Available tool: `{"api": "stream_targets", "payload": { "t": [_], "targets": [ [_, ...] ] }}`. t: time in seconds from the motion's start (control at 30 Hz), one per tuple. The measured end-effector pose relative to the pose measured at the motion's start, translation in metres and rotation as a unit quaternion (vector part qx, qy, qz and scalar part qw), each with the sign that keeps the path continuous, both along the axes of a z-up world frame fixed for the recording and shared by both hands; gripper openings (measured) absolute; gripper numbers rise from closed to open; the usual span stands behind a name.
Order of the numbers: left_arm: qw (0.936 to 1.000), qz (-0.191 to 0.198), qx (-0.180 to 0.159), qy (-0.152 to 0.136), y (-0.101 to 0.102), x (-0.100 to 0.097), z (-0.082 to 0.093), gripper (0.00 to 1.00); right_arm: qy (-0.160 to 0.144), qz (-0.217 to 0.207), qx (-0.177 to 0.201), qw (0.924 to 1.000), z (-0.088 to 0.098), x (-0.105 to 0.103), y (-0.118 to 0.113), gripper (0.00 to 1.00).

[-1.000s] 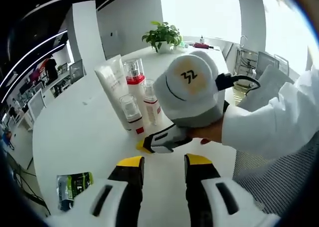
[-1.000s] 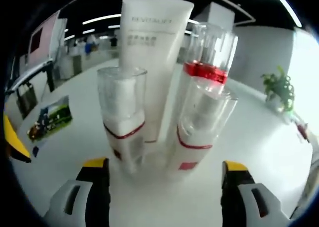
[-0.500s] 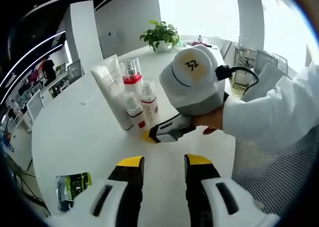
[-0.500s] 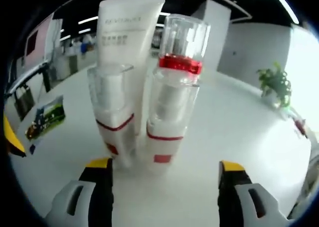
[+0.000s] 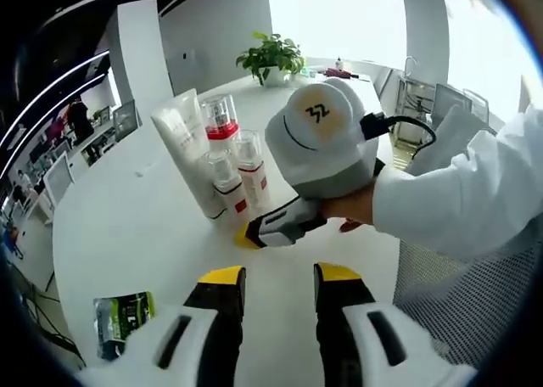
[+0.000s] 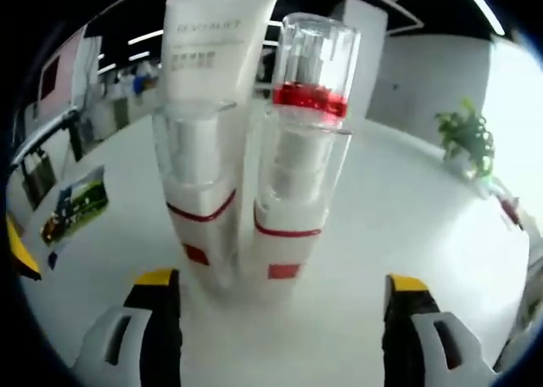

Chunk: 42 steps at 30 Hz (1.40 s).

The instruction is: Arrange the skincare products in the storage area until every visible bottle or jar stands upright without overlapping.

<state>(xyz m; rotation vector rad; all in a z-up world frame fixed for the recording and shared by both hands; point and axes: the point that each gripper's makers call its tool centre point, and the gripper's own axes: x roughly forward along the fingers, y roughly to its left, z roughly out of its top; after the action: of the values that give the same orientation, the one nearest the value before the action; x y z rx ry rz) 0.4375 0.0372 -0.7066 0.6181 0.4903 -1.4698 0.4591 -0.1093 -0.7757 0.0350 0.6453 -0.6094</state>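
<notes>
Four skincare products stand upright in a tight cluster on the white table (image 5: 127, 226): a white tube (image 5: 182, 145) (image 6: 216, 56), a tall clear bottle with a red band (image 5: 222, 122) (image 6: 310, 73), and two small pump bottles with red trim (image 5: 225, 187) (image 5: 252, 171) (image 6: 199, 200) (image 6: 293, 209). My right gripper (image 6: 280, 289) is open wide, with the two pump bottles just ahead of its jaws. In the left gripper view a hand holds the right gripper (image 5: 259, 231) low beside the cluster. My left gripper (image 5: 280, 281) hangs open over bare table, short of the bottles.
A potted plant (image 5: 273, 60) (image 6: 467, 137) stands at the table's far edge. A green printed packet (image 5: 123, 315) (image 6: 76, 204) lies flat on the table, away from the cluster. A white sleeve (image 5: 458, 200) and a mesh chair (image 5: 450, 302) are on the right.
The right gripper has swung around the cluster, so the two pump bottles now line up in front of the tube and tall bottle. The bottles stayed put. Both grippers stayed open.
</notes>
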Motion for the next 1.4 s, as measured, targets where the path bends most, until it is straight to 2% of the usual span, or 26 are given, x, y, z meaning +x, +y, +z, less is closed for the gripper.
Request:
{"api": "stream_targets", "payload": {
  "t": [0.17, 0.23, 0.87, 1.17, 1.27, 1.4],
  "targets": [
    [1.0, 0.002, 0.001, 0.0, 0.0, 0.002, -0.001, 0.34, -0.005, 0.004, -0.006, 1.0, 0.005, 0.007, 0.0, 0.94],
    [1.0, 0.0, 0.001, 0.0, 0.0, 0.001, -0.001, 0.34, -0.001, 0.005, -0.002, 1.0, 0.003, 0.007, 0.0, 0.89],
    [1.0, -0.004, 0.008, 0.004, 0.0, -0.001, -0.005, 0.34, 0.006, -0.003, 0.008, 0.9999, 0.0, -0.01, -0.006, 0.83],
    [0.9999, 0.006, 0.008, 0.003, 0.002, 0.002, -0.005, 0.37, 0.014, 0.015, 0.01, 0.9998, 0.001, -0.015, 0.001, 0.88],
    [0.9999, 0.012, 0.009, -0.001, 0.003, 0.005, -0.004, 0.4, 0.013, 0.02, 0.0, 0.9997, 0.008, -0.019, 0.001, 0.88],
    [0.9998, 0.017, 0.007, 0.001, 0.004, 0.006, -0.004, 0.39, 0.012, 0.034, 0.003, 0.9994, 0.019, -0.023, 0.0, 0.93]
  ]
}}
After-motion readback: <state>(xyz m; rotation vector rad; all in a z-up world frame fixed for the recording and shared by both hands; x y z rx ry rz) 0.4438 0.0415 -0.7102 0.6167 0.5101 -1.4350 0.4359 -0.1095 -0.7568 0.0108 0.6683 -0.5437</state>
